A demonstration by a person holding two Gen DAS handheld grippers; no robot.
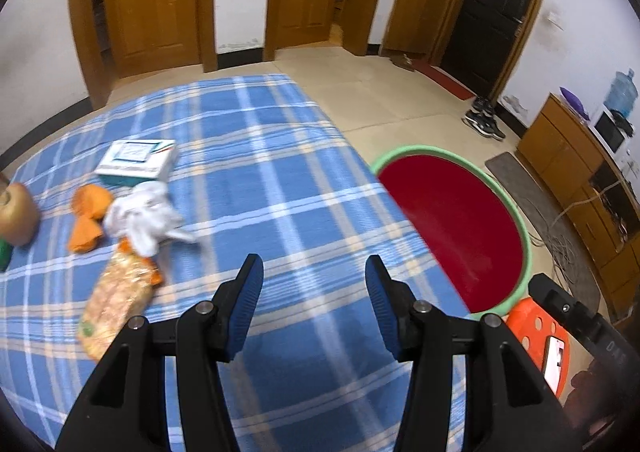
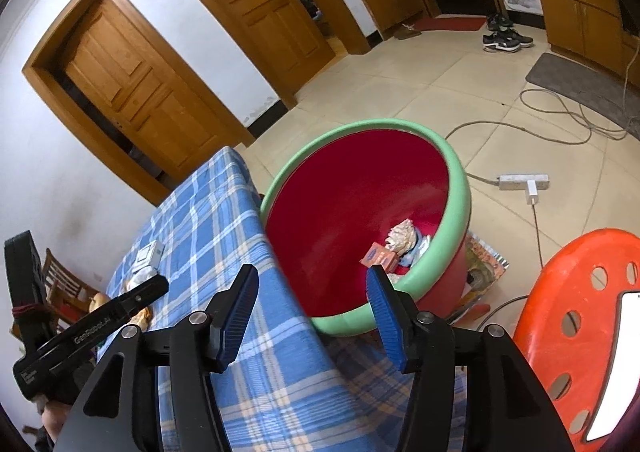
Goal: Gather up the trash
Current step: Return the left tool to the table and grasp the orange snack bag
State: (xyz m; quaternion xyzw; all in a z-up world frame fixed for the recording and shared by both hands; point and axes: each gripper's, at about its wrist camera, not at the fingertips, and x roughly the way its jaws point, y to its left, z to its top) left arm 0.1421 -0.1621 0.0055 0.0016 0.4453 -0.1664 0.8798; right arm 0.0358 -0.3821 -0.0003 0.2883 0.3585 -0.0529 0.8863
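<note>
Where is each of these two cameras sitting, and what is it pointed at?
Left wrist: on the left gripper, aimed down over the checked table at scraps; its open fingers show.
Right wrist: on the right gripper, aimed at the red tub holding trash; its open fingers and the left gripper show.
Shared: table, tub, orange stool.

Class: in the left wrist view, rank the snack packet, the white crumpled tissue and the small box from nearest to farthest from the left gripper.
From the left gripper:
1. Snack packet, lower left on the checked cloth.
2. White crumpled tissue, just beyond the packet.
3. Small box, farthest back on the left.
</note>
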